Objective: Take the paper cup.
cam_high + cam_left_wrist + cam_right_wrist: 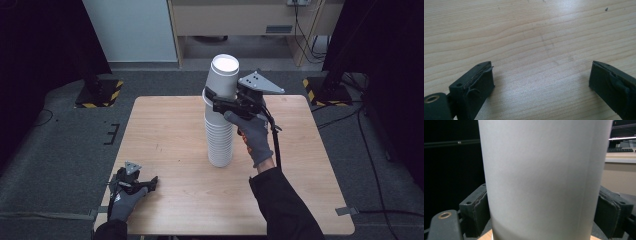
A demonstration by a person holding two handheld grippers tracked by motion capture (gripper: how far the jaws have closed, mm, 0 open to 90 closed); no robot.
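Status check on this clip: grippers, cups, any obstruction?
Right gripper clamped on top cup, partly raised out of the cup stack. Left gripper open, resting on table near its front-left corner. Nothing in the way.

light: overhead, bright table — surround: dark | glare: cup top | close views: soft, slightly blurred

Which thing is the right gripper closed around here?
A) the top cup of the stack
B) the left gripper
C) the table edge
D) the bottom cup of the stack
A: the right gripper clasps the top cup, raised above the stack of cups; the left gripper rests open on the table.
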